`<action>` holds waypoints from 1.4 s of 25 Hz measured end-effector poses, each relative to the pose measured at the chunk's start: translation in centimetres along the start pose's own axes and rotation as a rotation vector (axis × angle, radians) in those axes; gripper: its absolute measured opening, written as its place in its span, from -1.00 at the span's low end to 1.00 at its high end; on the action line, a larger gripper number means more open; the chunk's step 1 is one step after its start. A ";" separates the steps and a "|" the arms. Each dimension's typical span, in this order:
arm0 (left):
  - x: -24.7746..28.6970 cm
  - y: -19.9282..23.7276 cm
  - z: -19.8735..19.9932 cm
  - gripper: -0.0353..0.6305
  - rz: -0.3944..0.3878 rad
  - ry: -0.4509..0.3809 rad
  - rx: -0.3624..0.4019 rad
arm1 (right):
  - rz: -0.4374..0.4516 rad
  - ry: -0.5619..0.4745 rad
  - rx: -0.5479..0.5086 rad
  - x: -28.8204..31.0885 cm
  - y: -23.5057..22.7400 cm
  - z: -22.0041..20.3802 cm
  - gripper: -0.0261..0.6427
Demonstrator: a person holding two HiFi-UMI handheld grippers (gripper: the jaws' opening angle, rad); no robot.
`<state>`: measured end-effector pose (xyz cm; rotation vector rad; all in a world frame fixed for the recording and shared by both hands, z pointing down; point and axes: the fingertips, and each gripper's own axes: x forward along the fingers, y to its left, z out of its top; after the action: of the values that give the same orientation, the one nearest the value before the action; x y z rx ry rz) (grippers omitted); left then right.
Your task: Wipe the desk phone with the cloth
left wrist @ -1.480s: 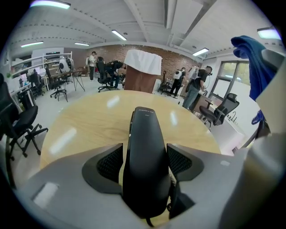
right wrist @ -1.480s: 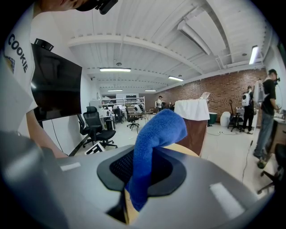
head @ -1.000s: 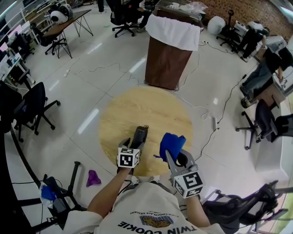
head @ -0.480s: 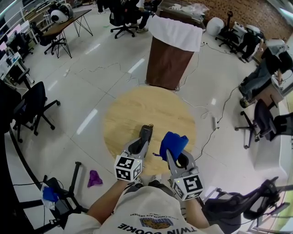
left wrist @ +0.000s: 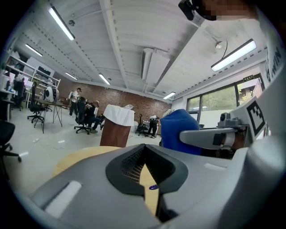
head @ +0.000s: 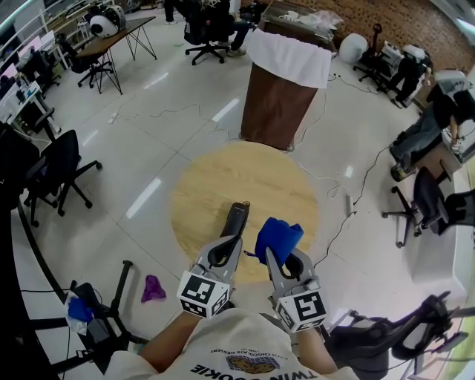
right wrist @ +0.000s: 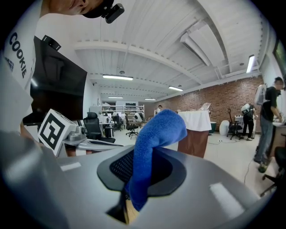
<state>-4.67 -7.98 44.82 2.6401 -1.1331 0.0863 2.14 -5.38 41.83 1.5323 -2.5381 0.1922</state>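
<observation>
Open-plan lab-like office, glossy white floor (head: 148, 126) reflecting ceiling light, black rolling office chairs (head: 63, 167) standing about, cables (head: 361, 189) trailing across the floor, brick wall (head: 401, 22) running behind, strip lights (left wrist: 61, 23) glowing overhead, people (head: 419, 133) sitting at workstations.

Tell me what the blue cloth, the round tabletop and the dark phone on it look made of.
Blue cloth: soft looped fabric, probably microfibre; fuzzy nap, limp fold.
Round tabletop: pale wood or wood-look laminate, matte; faint grain.
Phone: likely dark plastic, too small to confirm.
</observation>
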 end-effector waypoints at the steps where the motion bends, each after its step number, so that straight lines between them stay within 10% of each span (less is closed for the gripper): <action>1: -0.3 -0.8 0.2 -0.89 -0.004 -0.004 0.008 | 0.008 -0.006 -0.004 -0.4 0.1 0.2 -0.74; 35: -8.1 -13.1 -0.5 -0.89 0.081 -0.030 0.050 | 0.111 -0.101 -0.066 -13.2 4.6 -1.4 -0.74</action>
<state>-0.81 6.49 41.15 2.6476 -1.2639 0.0921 4.19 8.47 40.33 1.4127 -2.6819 0.0457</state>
